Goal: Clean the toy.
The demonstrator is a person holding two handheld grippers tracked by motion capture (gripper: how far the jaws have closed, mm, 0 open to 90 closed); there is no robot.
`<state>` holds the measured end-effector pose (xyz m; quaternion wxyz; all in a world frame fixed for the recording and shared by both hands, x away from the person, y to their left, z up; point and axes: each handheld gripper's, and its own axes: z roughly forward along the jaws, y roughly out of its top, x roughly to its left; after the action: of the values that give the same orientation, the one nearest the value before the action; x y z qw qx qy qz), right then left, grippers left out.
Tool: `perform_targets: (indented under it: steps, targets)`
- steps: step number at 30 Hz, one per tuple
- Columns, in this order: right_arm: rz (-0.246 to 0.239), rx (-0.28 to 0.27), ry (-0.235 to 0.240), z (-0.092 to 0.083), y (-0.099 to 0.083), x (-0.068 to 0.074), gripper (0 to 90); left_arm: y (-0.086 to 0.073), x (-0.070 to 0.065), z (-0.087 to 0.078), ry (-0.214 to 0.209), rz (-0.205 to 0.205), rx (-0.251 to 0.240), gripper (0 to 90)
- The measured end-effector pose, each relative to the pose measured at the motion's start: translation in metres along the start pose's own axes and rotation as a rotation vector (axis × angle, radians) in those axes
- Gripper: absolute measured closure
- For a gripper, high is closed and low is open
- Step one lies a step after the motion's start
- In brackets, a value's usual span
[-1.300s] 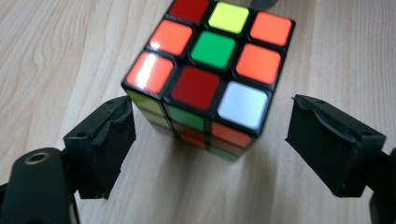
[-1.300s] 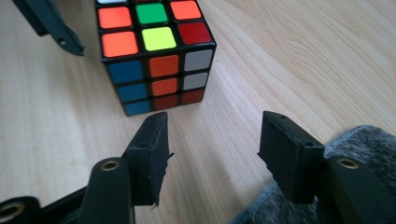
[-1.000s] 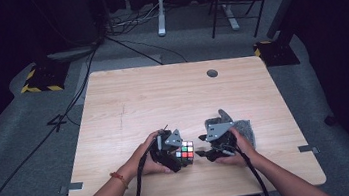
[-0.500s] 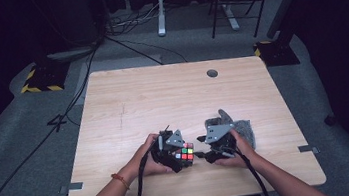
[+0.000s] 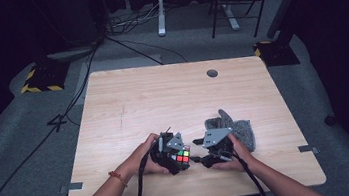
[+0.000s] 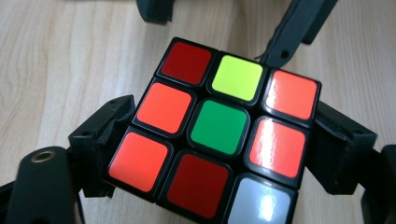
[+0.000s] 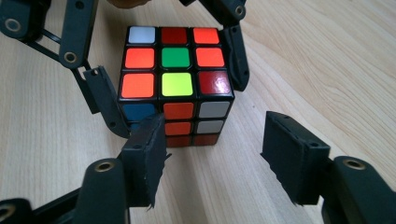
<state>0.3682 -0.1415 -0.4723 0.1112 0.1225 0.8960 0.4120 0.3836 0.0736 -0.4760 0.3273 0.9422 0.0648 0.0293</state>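
Holding the cube (image 7: 175, 79) on the tabletop (image 5: 162, 99), the left gripper (image 6: 219, 154) clamps its sides; the right gripper (image 7: 215, 163), fingers just widened and empty, should square up before closing.

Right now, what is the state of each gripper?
Left gripper: closed on the multicoloured plastic puzzle cube.
Right gripper: open, holding nothing, jaws just opening.

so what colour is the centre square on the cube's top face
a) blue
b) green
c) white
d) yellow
b, in the left gripper view the middle square of the cube is green, ringed by orange, red, yellow and white ones; the right gripper view shows the same.
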Motion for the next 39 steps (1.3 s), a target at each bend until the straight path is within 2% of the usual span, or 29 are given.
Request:
perform_targets:
  steps: [4, 6, 10, 11, 13, 15, 19, 21, 25, 28, 32, 34, 36, 37, 39]
  targets:
    - [0.021, -0.016, -0.022, 0.000, -0.002, 0.000, 40.3, -0.003, 0.002, -0.002, -0.005, -0.027, -0.024, 22.4]
    - [0.025, -0.022, -0.014, -0.001, -0.002, -0.002, 40.1, -0.003, 0.001, -0.003, 0.003, -0.017, -0.024, 22.9]
    - [0.033, -0.038, -0.011, -0.004, -0.003, -0.003, 40.6, -0.003, -0.001, -0.002, 0.012, -0.032, -0.045, 25.2]
    - [0.032, -0.039, -0.018, -0.004, -0.003, -0.003, 40.7, -0.003, -0.002, -0.002, 0.019, -0.038, -0.065, 25.3]
    - [0.060, -0.079, -0.025, -0.007, -0.006, -0.004, 42.1, 0.000, -0.003, -0.002, 0.024, -0.058, -0.099, 27.5]
    - [0.072, -0.102, -0.031, -0.013, -0.007, -0.007, 43.8, 0.005, -0.007, -0.001, 0.024, -0.048, -0.131, 30.6]
    - [0.080, -0.134, -0.066, -0.025, -0.004, -0.011, 47.1, 0.016, -0.016, 0.007, 0.015, -0.004, -0.128, 32.0]
    - [0.067, -0.114, -0.087, -0.027, -0.003, -0.010, 46.6, 0.016, -0.016, 0.008, -0.007, 0.004, -0.128, 32.3]
    - [0.034, -0.083, -0.091, -0.028, -0.007, -0.010, 45.1, 0.012, -0.015, 0.007, -0.004, -0.015, -0.144, 32.5]
    - [0.056, -0.078, -0.081, -0.031, -0.013, -0.014, 47.1, 0.012, -0.016, 0.006, -0.008, -0.007, -0.148, 32.5]
    - [0.055, 0.026, -0.084, -0.022, -0.021, -0.017, 47.0, 0.012, -0.017, 0.006, -0.006, -0.005, -0.149, 32.6]
    - [0.058, 0.054, -0.073, -0.015, -0.024, -0.018, 46.4, 0.012, -0.018, 0.008, -0.022, -0.002, -0.156, 32.7]
    - [0.069, 0.041, -0.063, -0.012, -0.025, -0.019, 47.7, 0.014, -0.019, 0.008, -0.014, 0.007, -0.149, 32.8]
    - [0.060, 0.038, -0.069, -0.011, -0.025, -0.019, 47.7, 0.014, -0.019, 0.009, -0.016, -0.005, -0.155, 32.9]
    - [0.088, -0.009, -0.050, -0.014, -0.025, -0.020, 48.2, 0.012, -0.016, 0.010, -0.033, -0.019, -0.163, 32.3]
